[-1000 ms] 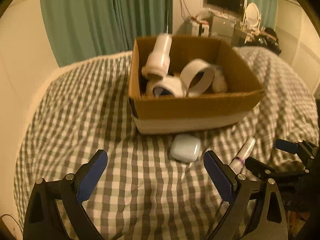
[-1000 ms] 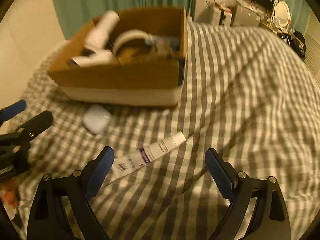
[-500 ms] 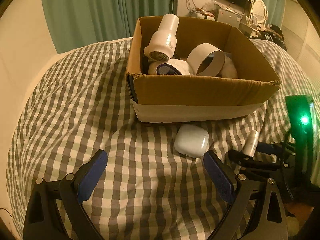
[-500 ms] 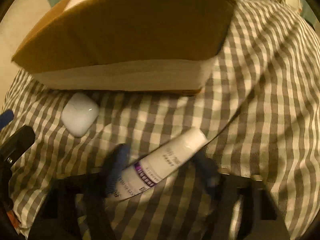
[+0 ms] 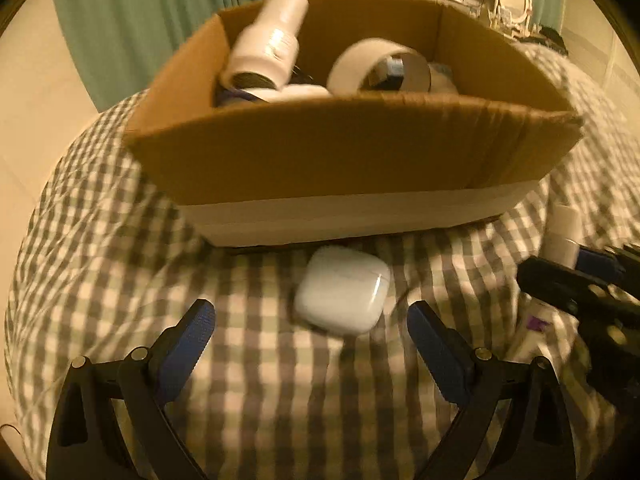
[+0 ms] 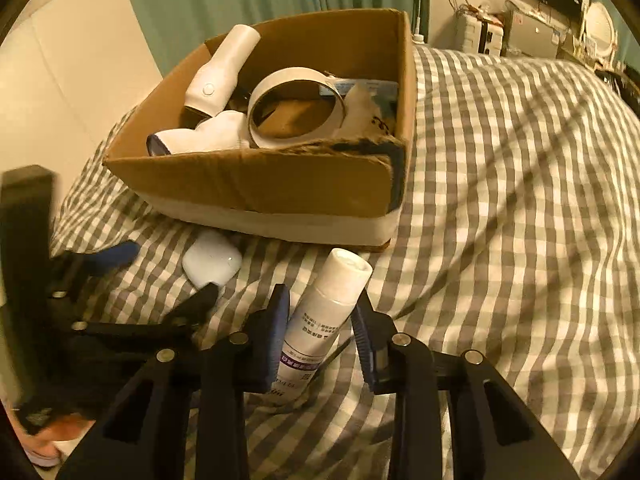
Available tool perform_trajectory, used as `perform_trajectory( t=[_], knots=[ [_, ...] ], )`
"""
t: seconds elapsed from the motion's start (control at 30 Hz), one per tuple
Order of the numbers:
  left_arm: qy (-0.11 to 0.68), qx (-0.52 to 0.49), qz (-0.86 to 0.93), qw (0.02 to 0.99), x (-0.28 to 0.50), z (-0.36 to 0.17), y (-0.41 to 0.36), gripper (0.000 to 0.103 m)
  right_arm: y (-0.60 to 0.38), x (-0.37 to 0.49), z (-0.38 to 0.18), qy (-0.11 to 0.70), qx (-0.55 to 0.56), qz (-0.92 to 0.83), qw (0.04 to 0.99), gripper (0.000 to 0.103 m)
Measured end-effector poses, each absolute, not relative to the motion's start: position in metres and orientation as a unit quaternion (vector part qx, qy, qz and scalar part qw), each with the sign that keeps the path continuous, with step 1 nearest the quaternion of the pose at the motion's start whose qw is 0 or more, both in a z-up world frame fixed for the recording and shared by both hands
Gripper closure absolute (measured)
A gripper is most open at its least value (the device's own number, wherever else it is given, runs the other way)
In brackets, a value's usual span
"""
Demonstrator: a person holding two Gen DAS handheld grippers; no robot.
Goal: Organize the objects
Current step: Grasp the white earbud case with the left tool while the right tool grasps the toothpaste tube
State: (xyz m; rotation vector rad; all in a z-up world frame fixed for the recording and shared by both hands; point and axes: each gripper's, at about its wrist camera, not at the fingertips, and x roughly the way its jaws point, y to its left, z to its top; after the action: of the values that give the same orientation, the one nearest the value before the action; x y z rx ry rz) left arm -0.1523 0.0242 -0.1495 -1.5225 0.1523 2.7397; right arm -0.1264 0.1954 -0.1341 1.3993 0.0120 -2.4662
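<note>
A cardboard box stands on the checked bedspread and holds a white bottle, a tape ring and other white items. A white earbud case lies just in front of the box. My left gripper is open, its fingers on either side of the case and slightly short of it. My right gripper is shut on a white tube with a purple label, lifted with its cap end up; it also shows in the left wrist view.
The checked bedspread runs out to the right of the box. Green curtains hang behind the bed. A desk with a monitor and clutter stands far right. The left gripper's frame sits close beside the right gripper.
My right gripper has closed on the tube and raised it off the bedspread. My left gripper has moved forward and down towards the earbud case.
</note>
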Motion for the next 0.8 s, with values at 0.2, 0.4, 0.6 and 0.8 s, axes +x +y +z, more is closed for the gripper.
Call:
perform_trajectory(
  t=[0.2,0.4,0.6,0.8],
  knots=[
    [0.037,-0.503,0.864,-0.012,-0.172,-0.165,0.027,0.006,0.176,-0.137,-0.133,0.006,0.497,-0.853,0.16,0.072],
    [0.021,-0.495,0.869,0.012,-0.17,-0.164,0.027,0.045,0.173,-0.134,-0.135,0.003,0.5,-0.851,0.159,0.072],
    [0.01,-0.497,0.868,0.014,-0.159,-0.152,0.021,0.052,0.166,-0.125,-0.13,0.011,0.495,-0.852,0.166,0.074],
    [0.014,-0.505,0.863,0.024,-0.131,-0.134,0.023,0.052,0.163,-0.107,-0.111,0.017,0.481,-0.859,0.172,0.077]
  ],
)
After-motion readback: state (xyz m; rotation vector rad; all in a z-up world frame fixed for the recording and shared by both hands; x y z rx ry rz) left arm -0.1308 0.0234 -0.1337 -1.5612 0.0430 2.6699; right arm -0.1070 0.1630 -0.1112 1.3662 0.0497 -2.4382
